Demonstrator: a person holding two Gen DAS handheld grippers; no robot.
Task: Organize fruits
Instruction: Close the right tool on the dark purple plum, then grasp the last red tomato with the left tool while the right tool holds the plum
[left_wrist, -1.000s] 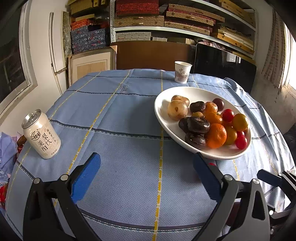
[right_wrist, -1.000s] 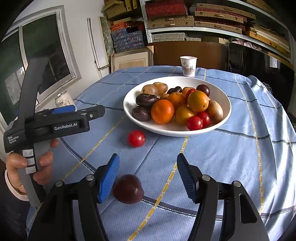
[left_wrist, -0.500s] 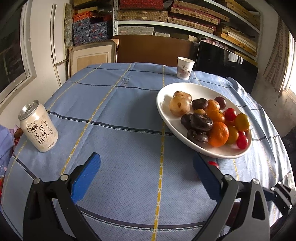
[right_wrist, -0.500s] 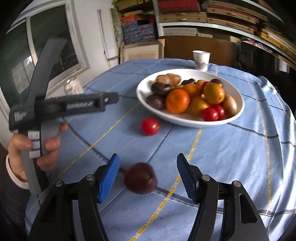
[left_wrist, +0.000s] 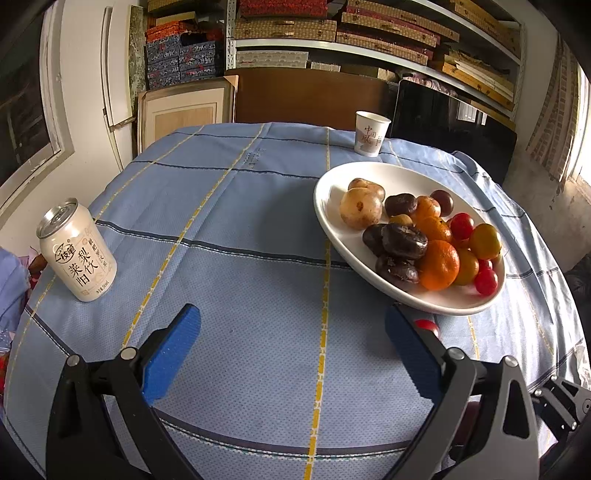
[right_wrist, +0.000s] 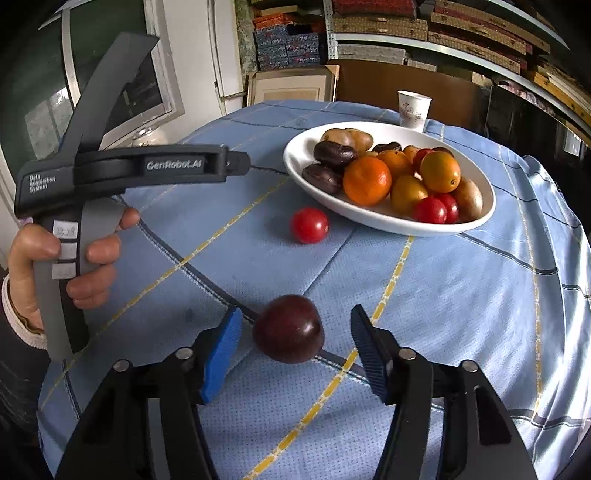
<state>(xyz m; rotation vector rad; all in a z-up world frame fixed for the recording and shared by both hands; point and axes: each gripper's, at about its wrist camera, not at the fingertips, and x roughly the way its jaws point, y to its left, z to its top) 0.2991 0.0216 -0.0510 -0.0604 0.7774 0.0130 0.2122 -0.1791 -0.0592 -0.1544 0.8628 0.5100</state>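
"GenRobot.AI" on left hand-held gripper (right_wrist: 236, 162), "莱阳梨饮" on can (left_wrist: 77, 254)

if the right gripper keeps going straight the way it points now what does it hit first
Most likely the dark plum, lying on the blue tablecloth between the closing jaws of the right gripper; the pads are not yet on it. Beyond it lies the cloth, though depth is hard to judge.

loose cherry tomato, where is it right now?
Right wrist view: the cherry tomato lies on the blue tablecloth just left of the white bowl, beyond the dark plum that sits between the right gripper's closing jaws.
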